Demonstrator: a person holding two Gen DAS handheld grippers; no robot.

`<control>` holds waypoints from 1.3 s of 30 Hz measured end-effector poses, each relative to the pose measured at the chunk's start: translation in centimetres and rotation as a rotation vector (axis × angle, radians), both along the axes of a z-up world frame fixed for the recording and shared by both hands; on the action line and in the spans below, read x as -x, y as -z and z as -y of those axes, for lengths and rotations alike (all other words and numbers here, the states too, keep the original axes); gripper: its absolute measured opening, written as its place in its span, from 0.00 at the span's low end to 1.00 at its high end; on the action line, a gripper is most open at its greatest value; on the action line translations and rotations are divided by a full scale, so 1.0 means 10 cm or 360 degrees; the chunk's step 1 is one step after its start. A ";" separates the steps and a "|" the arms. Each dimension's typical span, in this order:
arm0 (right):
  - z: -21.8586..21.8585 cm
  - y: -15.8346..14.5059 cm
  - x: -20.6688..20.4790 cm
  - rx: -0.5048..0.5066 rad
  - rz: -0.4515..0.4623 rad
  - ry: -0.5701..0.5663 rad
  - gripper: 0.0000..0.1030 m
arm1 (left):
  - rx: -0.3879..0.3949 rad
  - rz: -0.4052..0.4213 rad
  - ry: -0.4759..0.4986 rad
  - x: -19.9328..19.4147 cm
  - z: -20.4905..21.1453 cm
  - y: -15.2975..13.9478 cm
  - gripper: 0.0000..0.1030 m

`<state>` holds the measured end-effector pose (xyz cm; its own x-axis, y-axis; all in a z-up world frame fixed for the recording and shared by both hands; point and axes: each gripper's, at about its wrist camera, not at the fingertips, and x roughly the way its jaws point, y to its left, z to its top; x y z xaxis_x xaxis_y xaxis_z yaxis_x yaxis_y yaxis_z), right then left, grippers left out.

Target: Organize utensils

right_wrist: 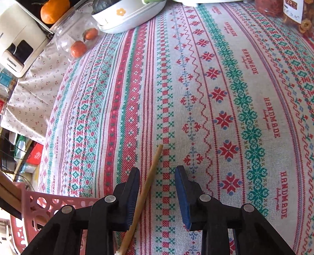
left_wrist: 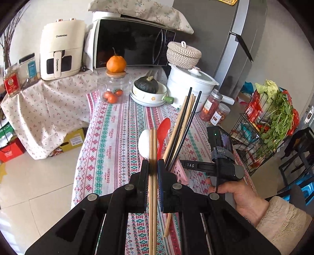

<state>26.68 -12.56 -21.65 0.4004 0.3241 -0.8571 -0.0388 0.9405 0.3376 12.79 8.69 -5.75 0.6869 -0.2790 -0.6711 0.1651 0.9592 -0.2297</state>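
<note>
The desk wears a striped patterned cloth. At the frame's top sit a glass jar at upper left and stacked white dishes; a single wooden chopstick lies at lower centre, a pink holder at lower left.

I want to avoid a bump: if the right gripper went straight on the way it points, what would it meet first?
Likely the tablecloth: the right gripper points down at it. A lone wooden chopstick lies between its jaws, untouched by the pads.

Pale tiled floor; white wall; grey fridge; patterned tablecloth over table; black wire rack at right; daylight.
</note>
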 end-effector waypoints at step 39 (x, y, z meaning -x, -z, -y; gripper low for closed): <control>-0.08 0.01 0.12 0.0393 0.0030 -0.0240 0.08 | 0.0003 -0.0049 -0.0099 -0.01 -0.18 0.08 0.08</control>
